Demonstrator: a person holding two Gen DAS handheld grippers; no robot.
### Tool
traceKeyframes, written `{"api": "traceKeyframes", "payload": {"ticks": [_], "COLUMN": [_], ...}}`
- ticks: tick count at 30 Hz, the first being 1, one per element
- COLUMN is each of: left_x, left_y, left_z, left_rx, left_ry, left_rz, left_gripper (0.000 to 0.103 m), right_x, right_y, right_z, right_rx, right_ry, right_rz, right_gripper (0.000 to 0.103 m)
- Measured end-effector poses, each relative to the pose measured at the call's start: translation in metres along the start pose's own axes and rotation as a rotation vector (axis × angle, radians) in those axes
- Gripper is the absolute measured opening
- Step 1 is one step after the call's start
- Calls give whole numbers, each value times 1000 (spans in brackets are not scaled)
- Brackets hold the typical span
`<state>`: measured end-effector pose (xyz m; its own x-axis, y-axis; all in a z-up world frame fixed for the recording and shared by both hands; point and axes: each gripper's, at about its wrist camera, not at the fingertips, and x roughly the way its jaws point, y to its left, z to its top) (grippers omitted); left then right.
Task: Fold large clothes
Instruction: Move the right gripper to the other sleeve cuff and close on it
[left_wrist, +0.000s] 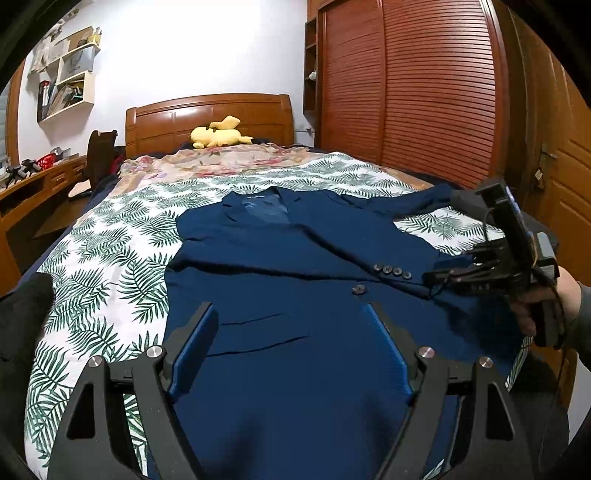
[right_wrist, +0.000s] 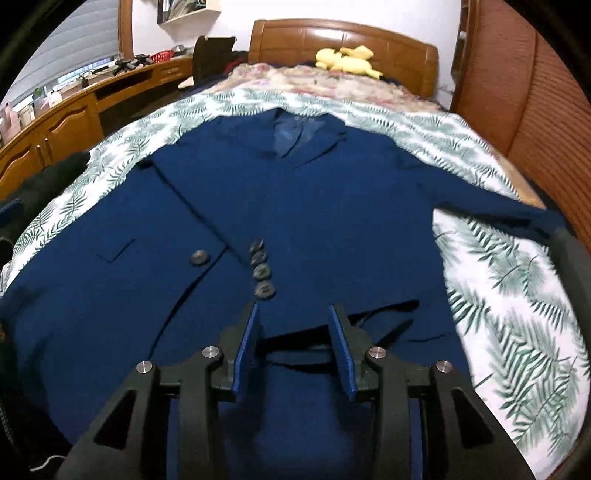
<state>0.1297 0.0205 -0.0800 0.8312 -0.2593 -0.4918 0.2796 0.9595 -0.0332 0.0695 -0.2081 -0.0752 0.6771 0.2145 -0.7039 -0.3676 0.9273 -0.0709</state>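
Observation:
A navy blue suit jacket (left_wrist: 295, 258) (right_wrist: 332, 206) lies front up on the bed, its collar toward the headboard. One sleeve is folded across the chest, and its row of cuff buttons (left_wrist: 391, 271) (right_wrist: 261, 271) shows near the middle. The other sleeve (left_wrist: 417, 201) (right_wrist: 495, 206) stretches out to the right. My left gripper (left_wrist: 291, 314) stands wide open over the jacket's lower part, holding nothing. My right gripper (right_wrist: 293, 314) (left_wrist: 430, 277) is open just short of the buttoned cuff, with only the cloth beneath showing between its blue pads (right_wrist: 247, 343). A hand (left_wrist: 557, 302) holds it.
The bedsheet (left_wrist: 110, 258) (right_wrist: 517, 295) has a green leaf print, with a floral blanket (left_wrist: 229, 158) beyond it. A yellow plush toy (left_wrist: 218, 134) (right_wrist: 347, 59) lies by the wooden headboard (left_wrist: 207, 114). A slatted wardrobe (left_wrist: 406, 92) stands right, a desk (left_wrist: 33, 184) (right_wrist: 74, 110) left. Dark cloth (left_wrist: 22, 325) lies at the left edge.

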Motion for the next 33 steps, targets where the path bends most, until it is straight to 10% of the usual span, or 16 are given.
{"api": "traceKeyframes", "payload": {"ticks": [10,14,23,29,33], "left_x": [3,8,25,46,57], "left_y": [-10,-14,-25,-36,-43], "left_z": [2,4,16,20,21], "left_rx": [19,20,9,5,13], "left_ry": [2,5,-4,12,17], "left_rz": [-5,-8,-33,-50,-57], "left_gripper": [82,82,82,82,82], "right_x": [26,25,-6,5,15], "right_y": [-7,-11,-68,-104,-110], "right_z": [10,20,60,75,79], "right_rx": [80,70,102,120,95], "right_ry": [42,0,-154,-123,-115], "right_rz": [67,92,-87,-193,-166], "right_gripper": [40,6,4,45,47]}}
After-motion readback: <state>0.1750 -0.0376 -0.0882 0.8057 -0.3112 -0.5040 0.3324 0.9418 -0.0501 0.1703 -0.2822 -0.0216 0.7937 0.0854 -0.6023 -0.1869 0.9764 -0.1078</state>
